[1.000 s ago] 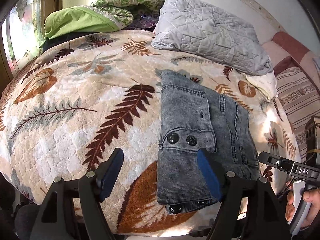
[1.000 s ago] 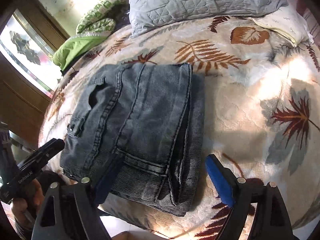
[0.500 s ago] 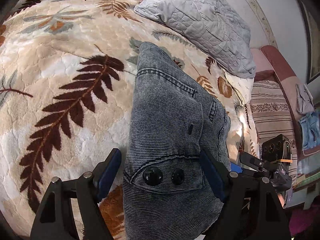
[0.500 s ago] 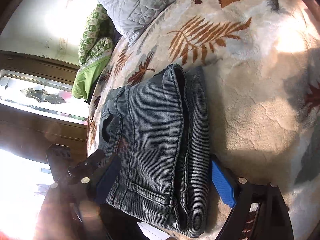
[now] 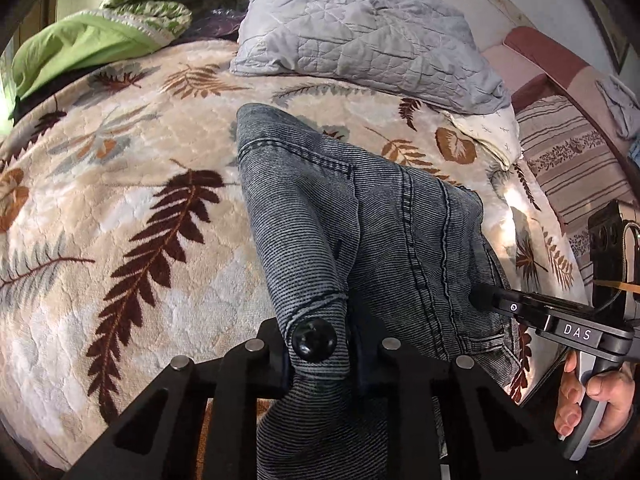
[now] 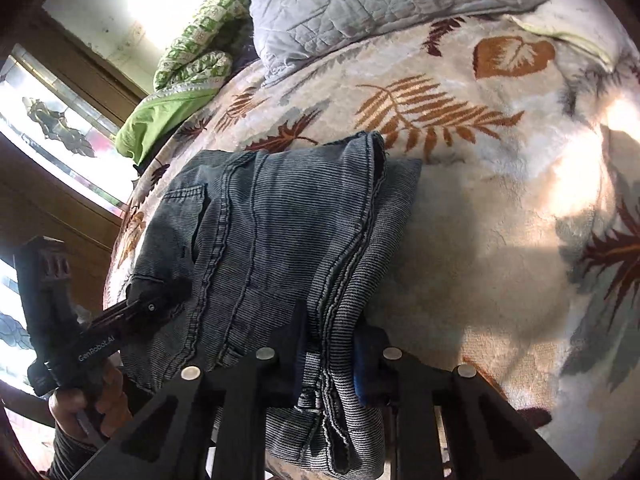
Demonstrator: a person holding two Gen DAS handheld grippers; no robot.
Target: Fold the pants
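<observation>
The folded grey denim pants (image 5: 360,216) lie on the leaf-patterned blanket (image 5: 120,184) near the bed's front edge. My left gripper (image 5: 318,354) is shut on their near left corner, by a black button (image 5: 314,339). My right gripper (image 6: 330,364) is shut on the stacked layers at the near right corner of the pants (image 6: 280,220). In the left wrist view the right gripper (image 5: 480,296) bites the pants' right edge. In the right wrist view the left gripper (image 6: 156,296) grips their left edge.
A grey quilted pillow (image 5: 360,36) and green bedding (image 5: 80,44) lie at the head of the bed. A striped cloth (image 5: 572,164) hangs at the right. A wooden window frame (image 6: 60,120) stands to the left. Sunlight (image 6: 580,168) falls on the blanket.
Both grippers moved in from open, just in front of the pants, and closed on the near corners. The denim now bunches between the jaws.
</observation>
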